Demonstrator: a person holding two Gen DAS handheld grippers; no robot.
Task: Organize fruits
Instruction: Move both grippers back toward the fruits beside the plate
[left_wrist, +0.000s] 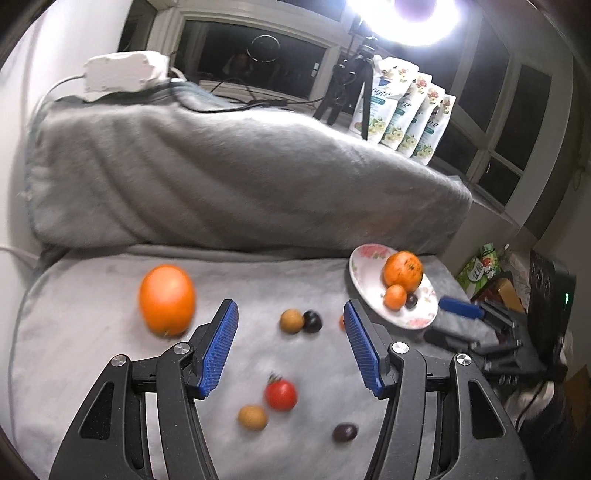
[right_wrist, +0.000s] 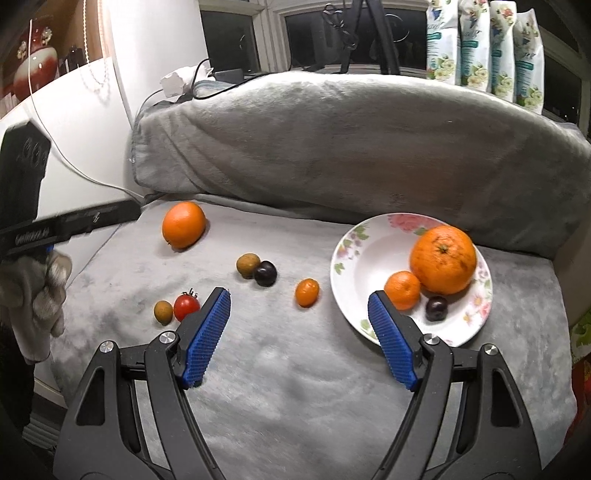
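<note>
A flowered white plate (right_wrist: 343, 258) on the grey blanket holds a large orange (right_wrist: 443, 258), a tangerine (right_wrist: 402, 290) and a dark grape (right_wrist: 436, 308). Loose on the blanket lie a big orange (right_wrist: 183, 224), a longan (right_wrist: 246, 264) touching a grape (right_wrist: 265, 273), a kumquat (right_wrist: 306, 292), a cherry tomato (right_wrist: 186, 306) and another longan (right_wrist: 163, 312). My right gripper (right_wrist: 297, 293) hovers open and holds nothing, the kumquat just beyond its tips. My left gripper (left_wrist: 289, 308) is open and holds nothing above the tomato (left_wrist: 280, 394), a longan (left_wrist: 252, 417) and a grape (left_wrist: 344, 432).
A rolled grey cushion (right_wrist: 332, 147) walls off the back. Behind it the sill carries several printed pouches (right_wrist: 480, 44), a tripod (left_wrist: 347, 85), a white box (left_wrist: 122, 70) and cables. A gloved hand (right_wrist: 37, 295) holds the left tool at the blanket's left edge. Boxes (left_wrist: 480, 266) stand past the right edge.
</note>
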